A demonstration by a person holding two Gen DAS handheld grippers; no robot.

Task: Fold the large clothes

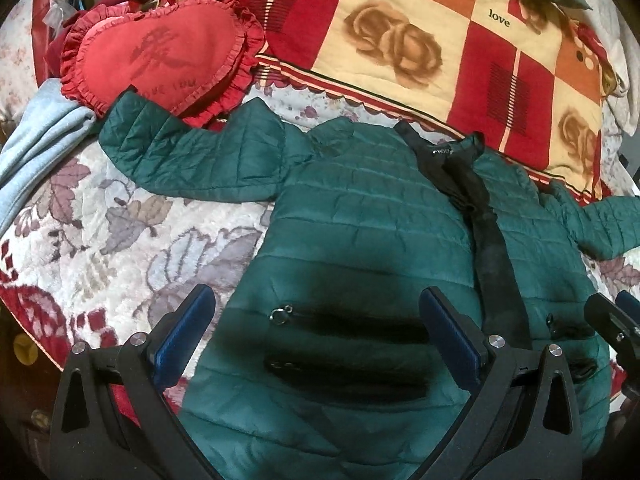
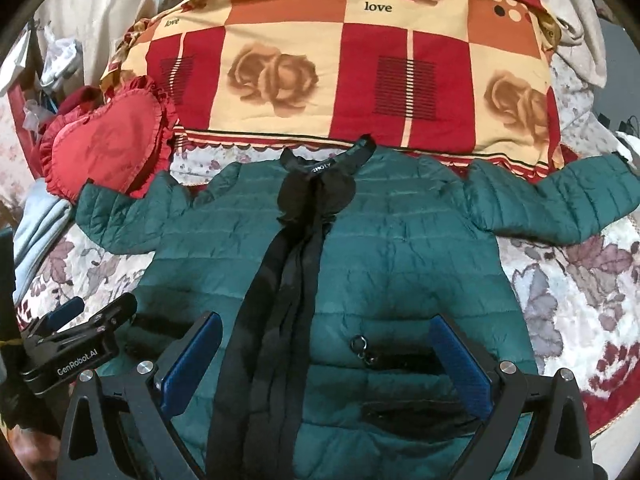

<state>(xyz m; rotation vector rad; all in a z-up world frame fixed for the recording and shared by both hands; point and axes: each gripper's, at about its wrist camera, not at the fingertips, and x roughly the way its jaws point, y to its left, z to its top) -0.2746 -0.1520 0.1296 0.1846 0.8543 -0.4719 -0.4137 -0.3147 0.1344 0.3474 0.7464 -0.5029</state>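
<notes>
1. Because the jacket was quilted and puffy, it looked light, soft and springy, with a shell that was probably slick; thin pinches could slip off.
2. Best holds seemed the cuffs, the shoulder seams or the hem, where the fabric bunched thicker.
3. It lay front up on the bed, sleeves spread out to both sides, collar toward the pillow, just beside a heart cushion.
4. Teal green, it had a black placket and zipped pockets.
5. Left tongs and right tongs hovered spread over the lower front, holding nothing.
</notes>
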